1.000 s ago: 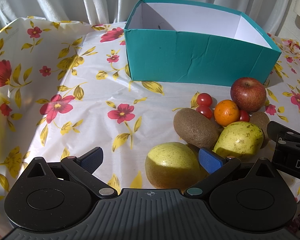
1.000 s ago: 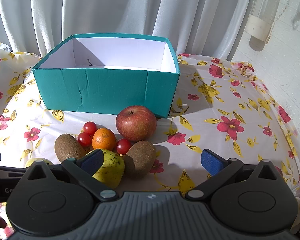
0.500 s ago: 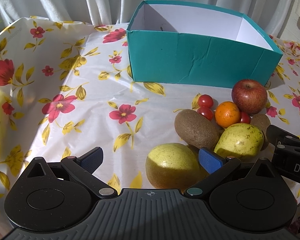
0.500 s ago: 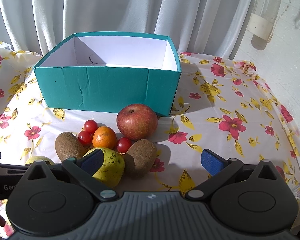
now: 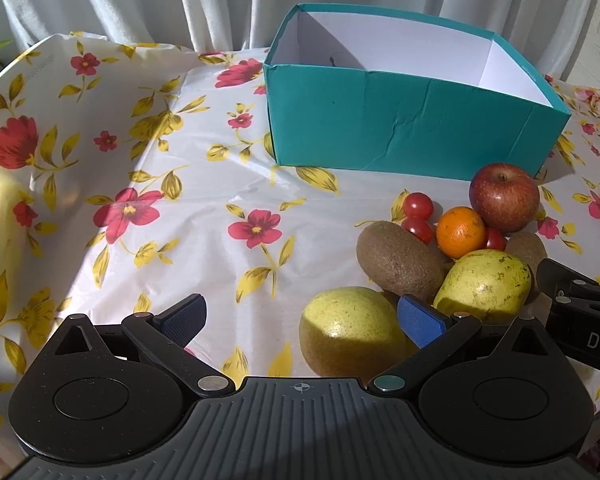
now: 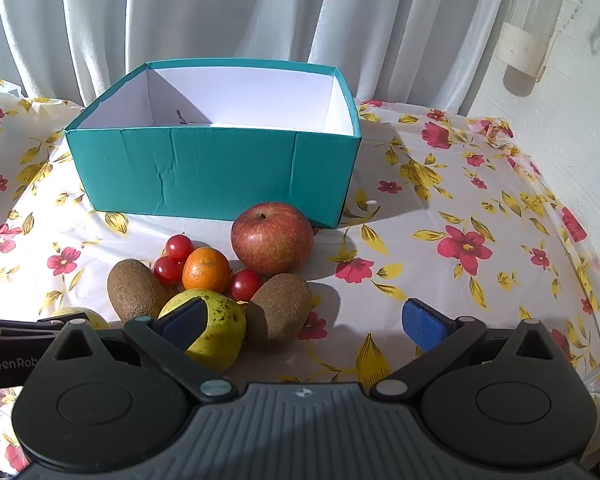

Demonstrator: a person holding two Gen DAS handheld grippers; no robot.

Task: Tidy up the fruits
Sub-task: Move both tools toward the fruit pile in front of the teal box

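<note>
The left gripper (image 5: 300, 318) hangs low over the cloth with its jaws spread wide and nothing between them; its right blue pad sits in front of the nearest pear (image 5: 350, 330), a rounded yellow-green fruit with fine speckles. The right gripper (image 6: 304, 320) is likewise wide apart and empty, its left pad overlapping a second pear (image 6: 216, 332), mottled with dark spots. Part of the right gripper's black frame juts in at the right edge of the left wrist view.

Just beyond the pads, the fruit lies in 1 tight cluster on the tablecloth (image 5: 204, 216). 2 fuzzy brown oval kiwis flank the second pear: the left kiwi (image 6: 134, 290) and the right kiwi (image 6: 278, 308), the latter touching the pear. Behind them sits a small glossy orange (image 6: 206, 270), with 3 smooth red cherry tomatoes (image 6: 179, 247) pressed around it. A red, streaked apple (image 6: 272, 238) stands farthest, just beside the box's front right corner.

The teal cardboard box (image 6: 220, 172) is open-topped, creased on its front wall, white inside; no fruit shows in it. The thin, wrinkled cloth carries red flowers and yellow leaves. Pale pleated curtains (image 6: 220, 12) hang behind.
</note>
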